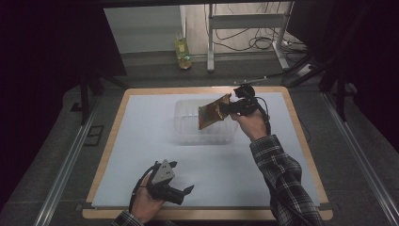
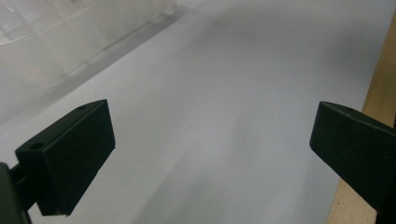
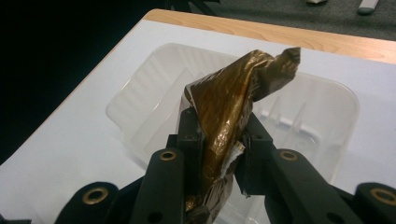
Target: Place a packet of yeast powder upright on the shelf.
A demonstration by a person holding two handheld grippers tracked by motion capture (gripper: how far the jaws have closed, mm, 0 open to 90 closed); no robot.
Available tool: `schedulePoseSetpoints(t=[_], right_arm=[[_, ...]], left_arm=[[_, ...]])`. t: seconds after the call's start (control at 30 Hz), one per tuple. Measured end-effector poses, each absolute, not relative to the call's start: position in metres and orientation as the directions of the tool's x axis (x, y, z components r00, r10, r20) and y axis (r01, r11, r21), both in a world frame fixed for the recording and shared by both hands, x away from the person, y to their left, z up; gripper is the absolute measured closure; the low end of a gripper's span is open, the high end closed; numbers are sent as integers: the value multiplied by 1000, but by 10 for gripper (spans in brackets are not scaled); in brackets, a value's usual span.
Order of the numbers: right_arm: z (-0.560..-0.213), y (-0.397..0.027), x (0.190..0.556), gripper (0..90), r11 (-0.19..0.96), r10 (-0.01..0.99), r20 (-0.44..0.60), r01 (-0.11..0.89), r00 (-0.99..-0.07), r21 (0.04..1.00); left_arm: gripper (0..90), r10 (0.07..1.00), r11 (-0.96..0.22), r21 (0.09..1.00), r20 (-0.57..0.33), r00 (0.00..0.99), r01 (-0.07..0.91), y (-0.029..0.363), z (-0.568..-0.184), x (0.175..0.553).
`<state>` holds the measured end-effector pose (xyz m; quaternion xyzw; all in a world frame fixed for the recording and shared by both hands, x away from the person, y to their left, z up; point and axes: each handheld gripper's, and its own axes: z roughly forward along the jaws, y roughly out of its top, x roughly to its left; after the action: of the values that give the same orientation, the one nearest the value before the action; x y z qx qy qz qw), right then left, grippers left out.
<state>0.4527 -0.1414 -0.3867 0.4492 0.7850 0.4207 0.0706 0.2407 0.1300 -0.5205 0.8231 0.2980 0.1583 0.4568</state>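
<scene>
A wooden-edged table (image 1: 301, 141) carries a smooth, matte white sheet (image 1: 155, 141) that covers nearly the whole top, leaving a pale wood border around it. In the left gripper view the sheet (image 2: 224, 93) looks flat and unmarked, with the wood strip (image 2: 380, 88) along the right edge.

Toward the far middle of the sheet sits a clear plastic tub (image 1: 188, 127), rectangular with rounded corners and faint moulded ribs in its walls. The right gripper view looks down into the tub (image 3: 327, 112), whose translucent sides catch soft light.

A person's right arm in a dark plaid sleeve (image 1: 282, 174) reaches in from the near right. Its hand holds the right gripper (image 1: 231, 107) raised above the tub's right part. This gripper's black jaws are closed tight on a crinkled, glossy golden-brown foil packet (image 1: 212, 112). From the gripper's own camera, the packet (image 3: 233, 102) stands up between the two black fingers (image 3: 191, 135), twisted and creased, its top corner folded over, hanging over the tub's interior.

Near the front left edge, the left gripper (image 1: 181, 190), black with a grey three-cornered plate, lies in a hand just above the sheet. Its flat, blocky jaws stand wide apart with nothing between them.
</scene>
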Motion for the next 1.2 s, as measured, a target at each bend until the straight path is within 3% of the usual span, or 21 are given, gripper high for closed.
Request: schedulePoseSetpoints(t=[0.8,1.2], right_arm=[[-395,-110,481,711,176,760,334,671,-558,721],[-419,-96,495,724,158,770,349,688,-535,708]], left_arm=[[0,632,-403,847,-15,775,345,130,-521,241],[0,630,-402,850,-13,777,340,128,-521,240]])
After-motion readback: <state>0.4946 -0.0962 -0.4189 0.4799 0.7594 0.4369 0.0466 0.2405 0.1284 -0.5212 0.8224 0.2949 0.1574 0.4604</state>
